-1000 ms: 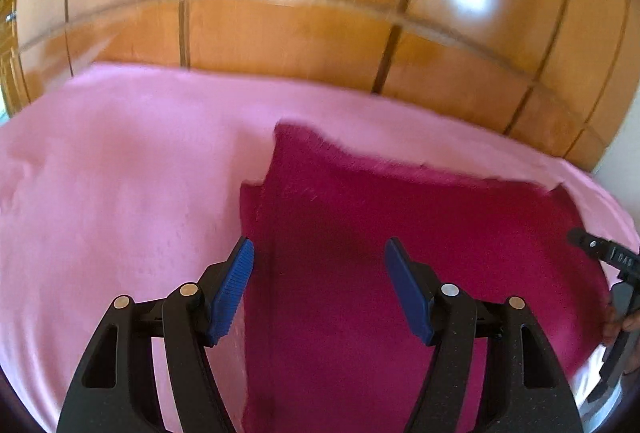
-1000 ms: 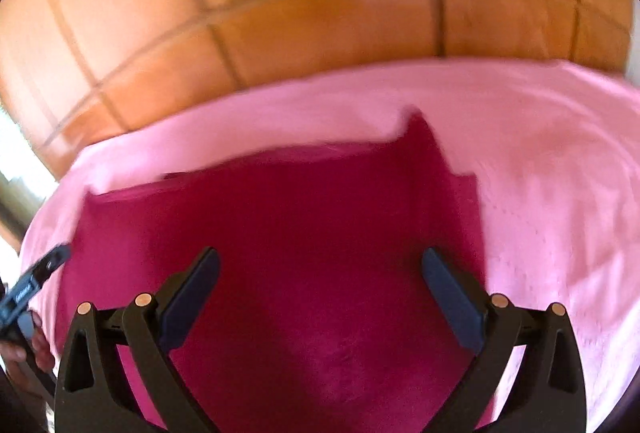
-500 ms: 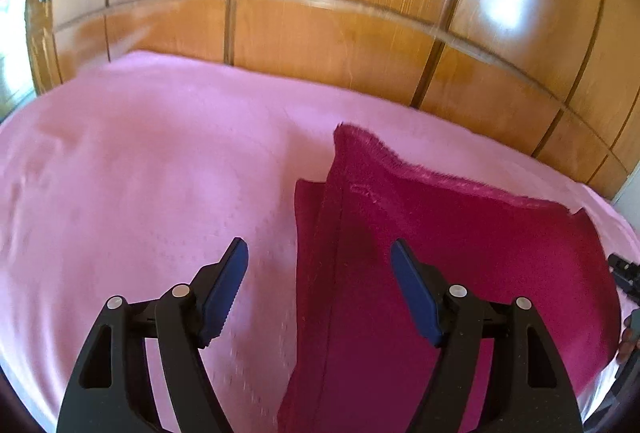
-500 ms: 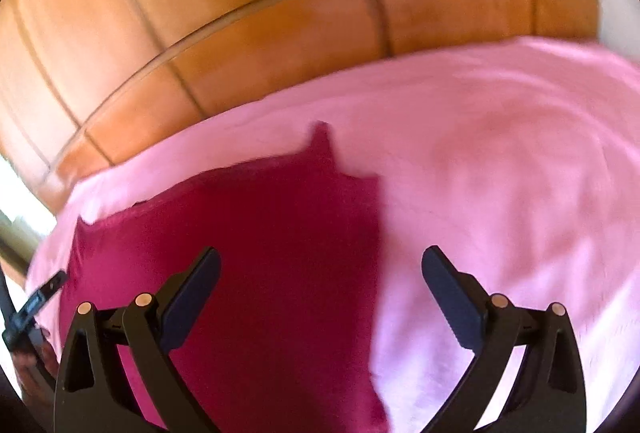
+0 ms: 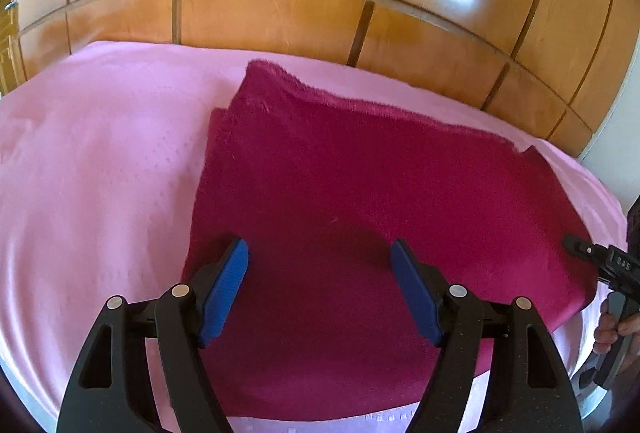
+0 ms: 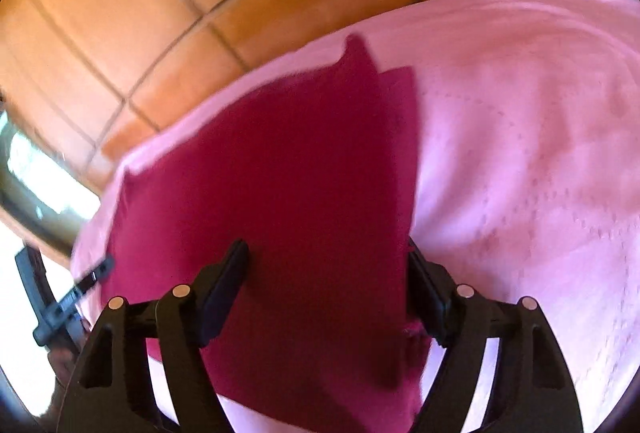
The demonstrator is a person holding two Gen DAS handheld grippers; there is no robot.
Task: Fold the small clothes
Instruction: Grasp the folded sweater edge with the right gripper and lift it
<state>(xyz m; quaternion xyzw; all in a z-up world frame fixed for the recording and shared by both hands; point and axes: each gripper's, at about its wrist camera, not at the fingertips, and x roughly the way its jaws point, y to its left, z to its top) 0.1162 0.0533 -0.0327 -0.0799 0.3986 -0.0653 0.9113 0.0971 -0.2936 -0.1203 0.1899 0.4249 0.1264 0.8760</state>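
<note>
The soft, floppy red cloth (image 5: 360, 201) is lying folded on the pink bed (image 5: 100, 173) near its front edge, the left gripper (image 5: 320, 289) is hanging wide above it, and the right gripper (image 6: 324, 293) is closing around its side edge, a good place to grab.

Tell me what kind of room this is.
Probably a bedroom: a pink bedspread covers a wide soft surface, glossy wooden wardrobe doors stand behind it, and a folded crimson cloth lies on top.

Pink bedsheet (image 5: 100, 169) w/ dotted pattern, glossy wood paneled wardrobe (image 5: 280, 17) behind, window (image 6: 36, 169) at left.
</note>
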